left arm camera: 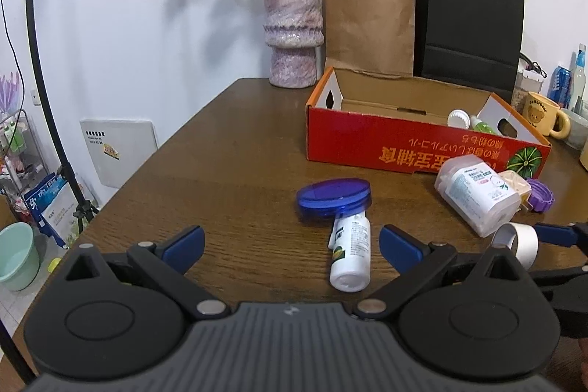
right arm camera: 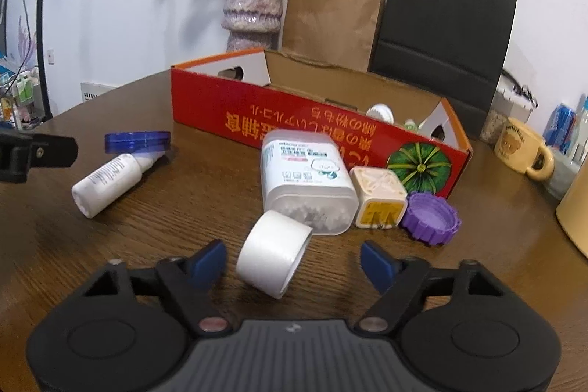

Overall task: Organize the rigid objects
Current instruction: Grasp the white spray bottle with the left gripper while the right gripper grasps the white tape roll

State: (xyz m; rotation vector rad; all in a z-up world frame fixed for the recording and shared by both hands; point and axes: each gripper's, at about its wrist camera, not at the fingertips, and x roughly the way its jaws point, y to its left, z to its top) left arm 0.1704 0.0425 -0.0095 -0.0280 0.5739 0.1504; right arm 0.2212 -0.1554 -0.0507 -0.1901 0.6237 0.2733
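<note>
My left gripper [left arm camera: 290, 237] is open just above the wooden table, with a small white bottle [left arm camera: 351, 252] lying on its side between its fingers, untouched. The bottle's tip rests against a blue round lid [left arm camera: 334, 197]. My right gripper [right arm camera: 292, 250] is open around a tipped white cylindrical cap [right arm camera: 272, 256]; neither pad touches it. Beyond the cap lie a clear cotton-swab container [right arm camera: 308, 186], a cream square box [right arm camera: 378, 197] and a purple lid [right arm camera: 430, 214]. Behind them stands a red cardboard box [right arm camera: 294, 120] holding a white cap [left arm camera: 459, 118] and a small green bottle [left arm camera: 481, 125].
A pink vase [left arm camera: 294, 35] with dried flowers, a brown paper bag [left arm camera: 367, 24] and a black bag [left arm camera: 470, 24] line the wall behind the box. A yellow bear mug [right arm camera: 522, 147] sits at the right. The table edge [left arm camera: 147, 164] drops off on the left.
</note>
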